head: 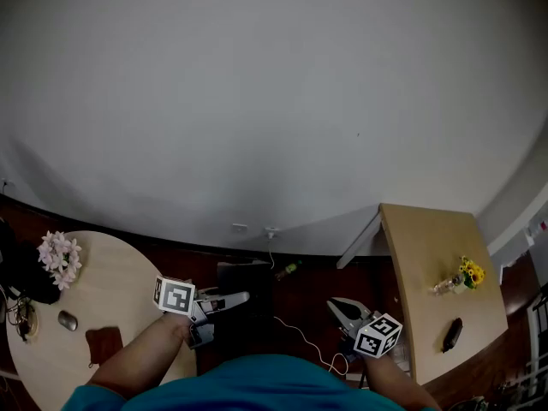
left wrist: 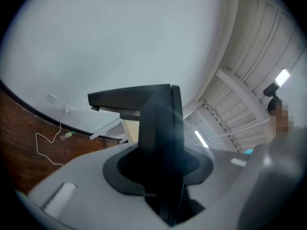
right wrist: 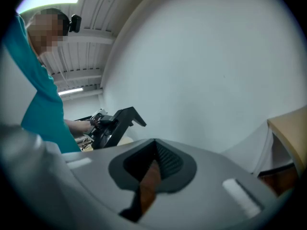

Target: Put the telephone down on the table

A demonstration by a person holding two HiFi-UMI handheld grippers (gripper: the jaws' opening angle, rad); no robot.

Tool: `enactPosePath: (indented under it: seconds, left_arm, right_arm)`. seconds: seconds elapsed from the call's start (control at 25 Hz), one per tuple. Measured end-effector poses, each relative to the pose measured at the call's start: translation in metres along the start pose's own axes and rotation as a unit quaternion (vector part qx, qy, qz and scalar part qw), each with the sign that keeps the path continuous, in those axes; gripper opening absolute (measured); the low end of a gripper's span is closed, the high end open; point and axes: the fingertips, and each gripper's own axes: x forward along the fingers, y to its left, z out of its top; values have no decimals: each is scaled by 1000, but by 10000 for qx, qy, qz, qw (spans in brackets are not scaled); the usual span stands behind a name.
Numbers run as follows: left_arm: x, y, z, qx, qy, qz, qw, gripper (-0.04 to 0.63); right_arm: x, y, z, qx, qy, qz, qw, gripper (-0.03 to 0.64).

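Note:
A dark, glossy flat telephone [left wrist: 160, 138] stands on edge in my left gripper [head: 224, 300], whose jaws are shut on it; its black top end [left wrist: 129, 99] juts left in front of the white wall. I hold it in the air, level, over the dark floor between the two tables. From the right gripper view this left gripper [right wrist: 115, 126] shows as a black shape at a sleeve's end. My right gripper [head: 341, 308] hangs lower right with its jaws together and nothing between them.
A round wooden table [head: 128, 281] at the left carries pink flowers [head: 58, 258], a small grey object [head: 68, 320] and a dark red patch [head: 104, 344]. The right table [head: 428, 264] has yellow flowers [head: 468, 273] and a small black object [head: 452, 334]. A white cable [head: 300, 336] trails across the floor.

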Motion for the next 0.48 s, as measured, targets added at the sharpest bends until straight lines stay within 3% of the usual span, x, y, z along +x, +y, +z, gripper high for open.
enactPosePath:
  seconds: [0.2, 0.36, 0.48]
  left_arm:
    - [-1, -21, -27, -296, -180, -91, 9994, 173]
    - [2, -41, -60, 81, -252, 150, 9995, 173]
    - [4, -61, -91, -18, -529, 281, 9982, 173]
  right_arm:
    - [-25, 9, 0, -98, -88, -26, 9999, 2]
    - [-50, 21, -9, -243, -146, 234, 9993, 2]
    - [-73, 32, -24, -385, -49, 541, 9978, 2]
